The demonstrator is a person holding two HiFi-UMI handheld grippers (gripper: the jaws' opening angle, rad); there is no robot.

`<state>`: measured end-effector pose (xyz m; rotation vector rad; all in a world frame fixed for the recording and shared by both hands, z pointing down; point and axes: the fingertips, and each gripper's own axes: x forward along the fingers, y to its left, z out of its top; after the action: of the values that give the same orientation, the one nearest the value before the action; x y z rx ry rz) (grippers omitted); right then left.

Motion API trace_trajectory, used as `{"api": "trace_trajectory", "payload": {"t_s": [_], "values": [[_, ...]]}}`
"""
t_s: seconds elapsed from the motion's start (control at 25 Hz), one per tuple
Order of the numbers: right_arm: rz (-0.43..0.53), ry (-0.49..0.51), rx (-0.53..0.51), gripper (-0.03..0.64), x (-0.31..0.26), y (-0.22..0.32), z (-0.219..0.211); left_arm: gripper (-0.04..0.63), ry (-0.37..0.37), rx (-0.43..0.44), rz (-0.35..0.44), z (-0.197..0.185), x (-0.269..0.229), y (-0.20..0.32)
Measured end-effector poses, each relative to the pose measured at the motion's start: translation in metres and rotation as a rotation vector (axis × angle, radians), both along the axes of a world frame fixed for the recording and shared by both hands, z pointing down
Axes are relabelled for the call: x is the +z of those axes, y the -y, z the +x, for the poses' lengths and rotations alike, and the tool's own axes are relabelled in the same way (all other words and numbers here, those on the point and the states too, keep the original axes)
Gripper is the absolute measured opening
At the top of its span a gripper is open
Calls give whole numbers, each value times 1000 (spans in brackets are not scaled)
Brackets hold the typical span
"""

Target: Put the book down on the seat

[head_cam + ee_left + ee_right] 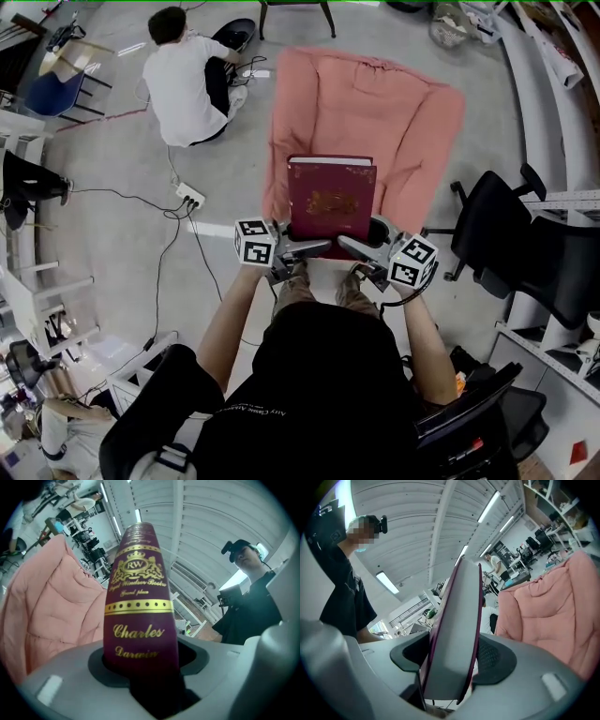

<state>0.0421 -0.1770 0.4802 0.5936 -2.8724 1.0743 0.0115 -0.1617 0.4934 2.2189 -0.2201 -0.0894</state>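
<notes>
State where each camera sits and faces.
Head view: on the person's head, looking steeply down at the book and pink seat; forearms show.
Left gripper view: on left tongs, along its jaws, at the book's spine; torso shows.
Right gripper view: on right tongs, along its jaws, at the page edge; torso shows.
All share book and seat.

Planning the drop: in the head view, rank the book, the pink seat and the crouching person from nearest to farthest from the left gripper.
1. Book: held in the jaws of the left gripper.
2. Pink seat: directly ahead, behind the book.
3. Crouching person: farthest, on the floor ahead to the left.
</notes>
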Motion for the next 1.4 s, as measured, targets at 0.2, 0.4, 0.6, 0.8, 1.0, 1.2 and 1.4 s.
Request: {"api": "trace_trajectory", "payload": {"t_s": [0.2, 0.4, 0.6, 0.8, 1.0, 1.2, 1.4], "values": [[-126, -10, 32, 295, 26, -2, 6, 263, 78, 2, -37, 2, 26, 0], [-193, 56, 100, 279, 26, -5, 18, 276, 16, -2, -67, 4, 32, -1], [-251, 93, 132, 273, 35, -6, 18, 281, 18, 1, -102, -1, 42, -2], [-296, 147, 156, 265, 48, -7, 21, 281, 9, 6, -117, -7, 55, -5], [-371, 201, 183, 258, 76, -11, 25, 282, 50, -27, -149, -17, 81, -10], [-412, 261, 196, 249, 103, -20, 21, 286, 103, -23, -164, -22, 107, -18], [-482, 310, 226, 245, 153, -21, 21, 287, 183, -13, -219, -26, 152, -18]]}}
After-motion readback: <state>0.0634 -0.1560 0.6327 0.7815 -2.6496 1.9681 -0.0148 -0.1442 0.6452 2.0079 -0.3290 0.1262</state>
